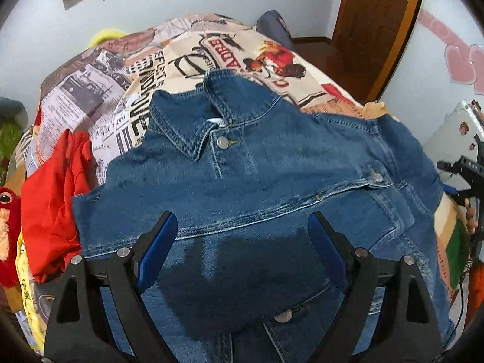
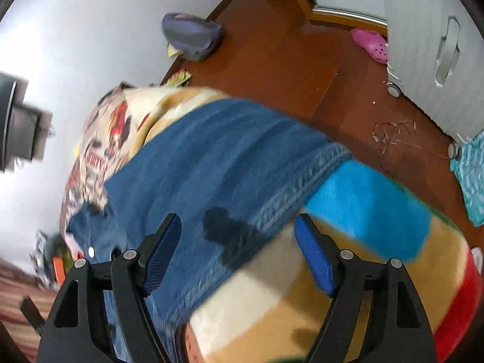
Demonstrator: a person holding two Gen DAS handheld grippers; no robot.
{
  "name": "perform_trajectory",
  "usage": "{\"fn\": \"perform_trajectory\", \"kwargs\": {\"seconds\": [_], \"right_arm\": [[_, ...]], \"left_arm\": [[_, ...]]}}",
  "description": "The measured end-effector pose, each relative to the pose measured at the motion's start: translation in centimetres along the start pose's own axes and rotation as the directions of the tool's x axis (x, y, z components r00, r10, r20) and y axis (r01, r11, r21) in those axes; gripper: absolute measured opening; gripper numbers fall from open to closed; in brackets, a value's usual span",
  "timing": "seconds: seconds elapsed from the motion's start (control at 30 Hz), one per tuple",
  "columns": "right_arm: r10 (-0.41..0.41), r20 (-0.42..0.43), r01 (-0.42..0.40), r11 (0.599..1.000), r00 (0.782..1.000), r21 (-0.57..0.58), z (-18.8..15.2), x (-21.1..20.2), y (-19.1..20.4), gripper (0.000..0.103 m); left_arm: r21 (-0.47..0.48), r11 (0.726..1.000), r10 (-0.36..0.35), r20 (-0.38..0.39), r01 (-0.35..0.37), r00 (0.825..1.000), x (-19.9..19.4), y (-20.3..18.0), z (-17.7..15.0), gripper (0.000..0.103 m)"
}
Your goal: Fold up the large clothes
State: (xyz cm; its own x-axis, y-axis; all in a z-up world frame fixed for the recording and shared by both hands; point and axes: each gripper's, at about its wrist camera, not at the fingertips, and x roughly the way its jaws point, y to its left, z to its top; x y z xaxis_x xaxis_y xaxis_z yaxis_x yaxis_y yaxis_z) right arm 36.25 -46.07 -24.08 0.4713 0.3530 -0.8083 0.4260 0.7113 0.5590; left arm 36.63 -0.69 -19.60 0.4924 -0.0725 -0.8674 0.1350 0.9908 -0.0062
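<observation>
The denim jacket (image 1: 248, 181) lies front-up on the printed bedspread (image 1: 127, 78), collar toward the far wall, top button done, with one side already laid across the chest so a sleeve edge runs over the front. Judging from this, the fold is partway along: the near side looks tucked in, while the right side still spreads toward the bed's edge. The left gripper (image 1: 242, 242) hovers low over the jacket's middle, jaws spread wide and holding nothing. The right gripper (image 2: 237, 242), blurred in its own view, is likewise wide open and empty above the jacket's outer edge (image 2: 302, 181). Next, that edge probably needs pinching and carrying inward. A red garment (image 1: 51, 199) lies bunched beside the jacket.
</observation>
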Motion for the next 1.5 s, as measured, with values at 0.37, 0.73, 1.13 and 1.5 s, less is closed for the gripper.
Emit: {"fn": "perform_trajectory", "kwargs": {"seconds": [0.37,0.73,1.13,1.5], "right_arm": [[-0.16,0.118,0.152,0.986,0.98,0.072,2.0,0.4,1.4,0.011],[0.092,0.322,0.057,0.903,0.942,-0.427,-3.7,-10.1,17.3,0.006],[0.123,-0.096,-0.154,0.684,0.988,-0.713,-18.4,-1.1,27.2,0.006],[-0.077,-0.304,-0.16,0.715,0.95,-0.681,-21.8,4.3,24.6,0.016]], "left_arm": [[-0.048,0.999,0.017,-0.014,-0.018,1.0,0.5,1.9,-1.5,0.088],[-0.065,0.997,0.034,0.075,-0.03,0.997,-3.9,3.9,-2.8,0.088],[-0.11,0.993,0.056,0.129,-0.041,0.99,-8.1,7.3,-5.6,0.088],[-0.094,0.995,0.035,0.11,-0.025,0.993,-8.5,7.4,-7.0,0.088]]}}
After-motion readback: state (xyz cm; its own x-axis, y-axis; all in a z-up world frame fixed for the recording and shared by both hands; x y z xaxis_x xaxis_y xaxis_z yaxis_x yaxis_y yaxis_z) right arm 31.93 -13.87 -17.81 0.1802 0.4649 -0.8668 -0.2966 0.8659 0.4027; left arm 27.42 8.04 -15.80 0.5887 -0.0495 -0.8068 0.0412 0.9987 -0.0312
